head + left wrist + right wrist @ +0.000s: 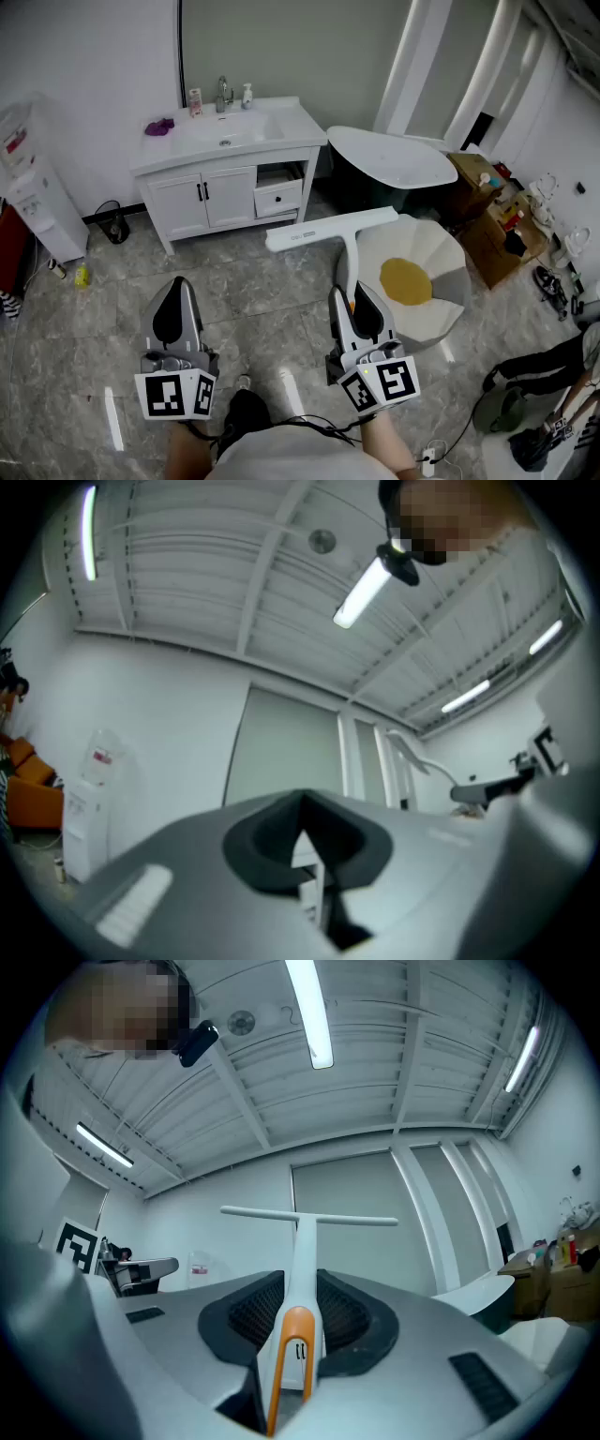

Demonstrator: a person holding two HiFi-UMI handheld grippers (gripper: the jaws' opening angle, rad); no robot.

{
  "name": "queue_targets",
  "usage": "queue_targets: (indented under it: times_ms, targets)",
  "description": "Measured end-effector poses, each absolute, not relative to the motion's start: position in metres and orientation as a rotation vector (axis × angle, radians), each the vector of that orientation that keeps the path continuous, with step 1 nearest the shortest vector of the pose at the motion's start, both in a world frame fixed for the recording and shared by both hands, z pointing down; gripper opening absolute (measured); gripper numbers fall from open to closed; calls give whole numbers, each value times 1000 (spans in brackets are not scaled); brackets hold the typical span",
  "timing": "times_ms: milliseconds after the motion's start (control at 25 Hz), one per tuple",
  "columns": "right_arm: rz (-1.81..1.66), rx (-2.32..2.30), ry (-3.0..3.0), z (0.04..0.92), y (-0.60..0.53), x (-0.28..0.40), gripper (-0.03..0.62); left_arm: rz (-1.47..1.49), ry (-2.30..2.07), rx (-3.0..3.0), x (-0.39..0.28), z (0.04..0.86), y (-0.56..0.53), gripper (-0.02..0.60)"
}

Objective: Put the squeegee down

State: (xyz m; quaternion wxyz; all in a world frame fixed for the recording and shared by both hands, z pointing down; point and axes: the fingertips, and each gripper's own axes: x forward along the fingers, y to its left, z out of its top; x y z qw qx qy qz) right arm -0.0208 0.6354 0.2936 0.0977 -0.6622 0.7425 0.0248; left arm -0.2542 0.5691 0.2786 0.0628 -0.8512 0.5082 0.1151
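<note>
The squeegee point(328, 228) has a long white blade, a white neck and an orange-trimmed handle. My right gripper point(359, 298) is shut on that handle and holds it out in front of me above the floor, blade crosswise and farthest from me. In the right gripper view the handle point(298, 1335) sits between the dark pads of the right gripper point(300, 1293), and the blade point(309, 1215) stands level above them. My left gripper point(176, 307) hangs beside it to the left, shut with nothing in it. In the left gripper view, the left gripper point(302, 825) has its pads together.
A white vanity with a sink point(225, 141) stands ahead against the wall, with bottles by the tap. A white round table point(403, 159) and a white shell chair with a yellow cushion point(408, 281) lie right of the squeegee. Water dispenser point(37, 197) far left, cardboard boxes point(492, 225) right. Grey marble floor point(244, 309) below.
</note>
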Motion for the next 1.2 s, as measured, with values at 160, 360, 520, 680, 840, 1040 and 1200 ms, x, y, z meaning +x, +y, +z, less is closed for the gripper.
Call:
queue_targets:
  times_ms: [160,360,520,680,840,1040,1200]
  targets:
    - [65,-1958,2196,296,629,-19,109,346,1534,-2575,-251,280,562,5]
    - [47,-1964,2195,295,602,-19,109,325,1536,-2595,-250,280,533,5]
    - [40,-1965,2203,298,578,-23,109,316,1532,-2602,-253,283,509,5]
    - [44,-1961,2186,299,550,-29,109,320,1513,-2598,-258,283,479,5]
    - [42,-1971,2153,296,518,-36,109,342,1487,-2591,-267,276,445,5]
    - [66,-1996,2115,290,484,-50,110,383,1439,-2596,-282,267,407,5]
    - [66,-1993,2103,292,472,-65,110,390,1421,-2604,-295,269,391,5]
